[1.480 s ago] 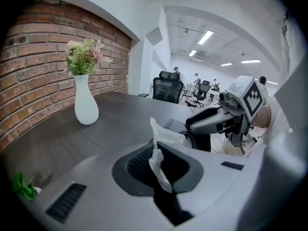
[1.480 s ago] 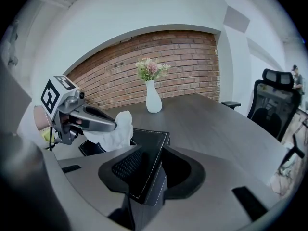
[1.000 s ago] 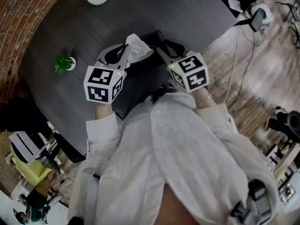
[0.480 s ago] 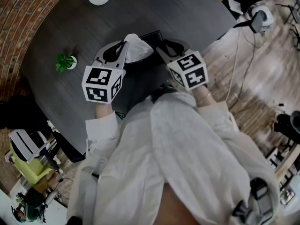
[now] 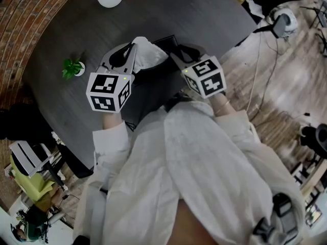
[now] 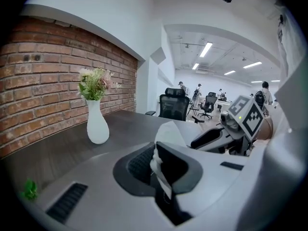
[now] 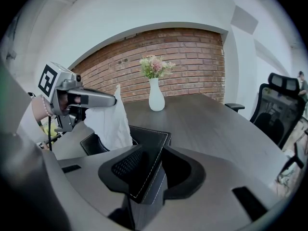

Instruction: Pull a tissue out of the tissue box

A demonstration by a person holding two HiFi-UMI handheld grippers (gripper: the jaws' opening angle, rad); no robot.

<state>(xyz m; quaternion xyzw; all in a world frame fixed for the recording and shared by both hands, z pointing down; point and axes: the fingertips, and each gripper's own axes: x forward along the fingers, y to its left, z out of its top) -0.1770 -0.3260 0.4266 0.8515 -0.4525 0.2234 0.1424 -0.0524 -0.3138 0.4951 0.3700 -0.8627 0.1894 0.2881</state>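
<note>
Comparing with the frames from a second back, we are seeing the left gripper (image 6: 157, 166) rising a little, up and away from the box (image 7: 151, 141); its jaws are clenching the tissue (image 6: 168, 133), white paper pinched flat between the pads; the tissue is standing taller than before, stretching from the box's opening up to those jaws; its lower end is seemingly staying inside, though we are not seeing the slot itself. The right gripper (image 7: 153, 176) is keeping its place; its jaws are clamping the near corner of the box, pinning it to the table (image 5: 204, 14). We are judging the pull as under way but not finished; more lift should be freeing the sheet. We are watching for tearing at the pinch, or the box tipping if the right hold is slipping. The vase (image 7: 156, 96) and plant (image 5: 71, 68) are standing well apart from the work.
</note>
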